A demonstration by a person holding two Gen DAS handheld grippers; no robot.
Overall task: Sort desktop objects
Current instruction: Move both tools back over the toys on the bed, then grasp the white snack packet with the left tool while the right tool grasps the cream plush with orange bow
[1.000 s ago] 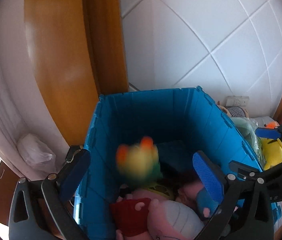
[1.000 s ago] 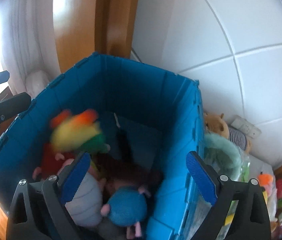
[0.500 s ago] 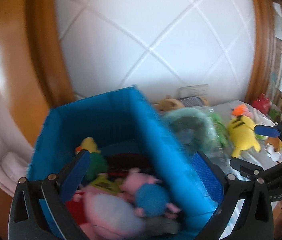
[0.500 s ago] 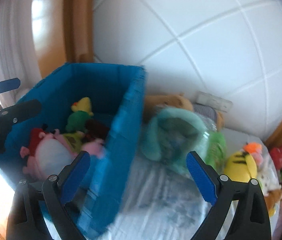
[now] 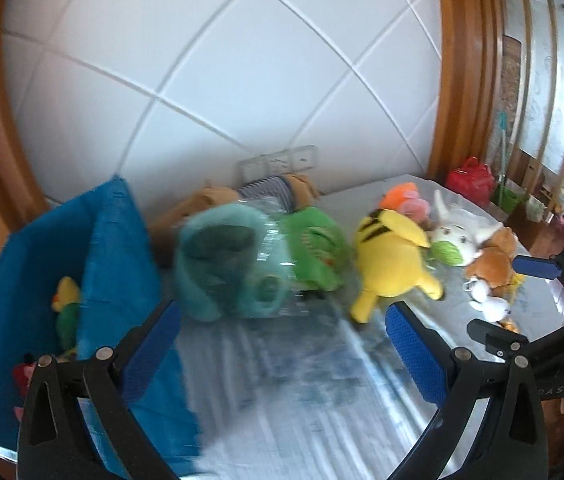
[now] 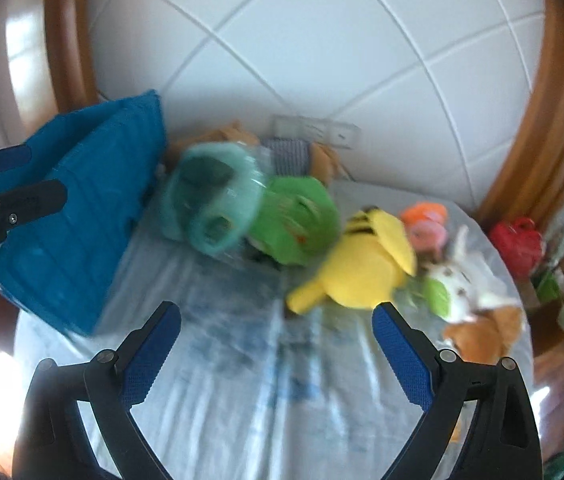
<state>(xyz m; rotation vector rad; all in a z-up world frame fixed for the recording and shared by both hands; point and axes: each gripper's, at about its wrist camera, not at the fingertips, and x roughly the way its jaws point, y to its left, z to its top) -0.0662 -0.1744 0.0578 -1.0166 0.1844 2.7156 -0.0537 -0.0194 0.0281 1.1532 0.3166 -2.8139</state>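
Observation:
A blue bin (image 5: 114,264) (image 6: 82,240) stands at the left of the table, with a yellow and green plush (image 5: 66,308) and other plush toys inside. On the table lie a teal plush in clear wrap (image 5: 226,264) (image 6: 210,204), a green plush (image 5: 313,252) (image 6: 297,220), a yellow plush (image 5: 389,260) (image 6: 361,268), a white plush (image 5: 461,236) (image 6: 465,280) and a brown plush (image 5: 493,264) (image 6: 485,332). My left gripper (image 5: 282,344) is open and empty above the table in front of the teal plush. My right gripper (image 6: 278,344) is open and empty in front of the yellow plush.
The table has a pale cloth under clear plastic (image 6: 274,392). A white tiled wall (image 5: 222,80) with a socket strip (image 5: 278,162) is behind. A brown striped plush (image 5: 274,192) lies by the wall. A red bag (image 5: 471,180) and shelves are at the right.
The yellow and green plush dropped into the blue bin. Both grippers swung right, away from the bin, and now face the plush toys on the table. Both stay open.

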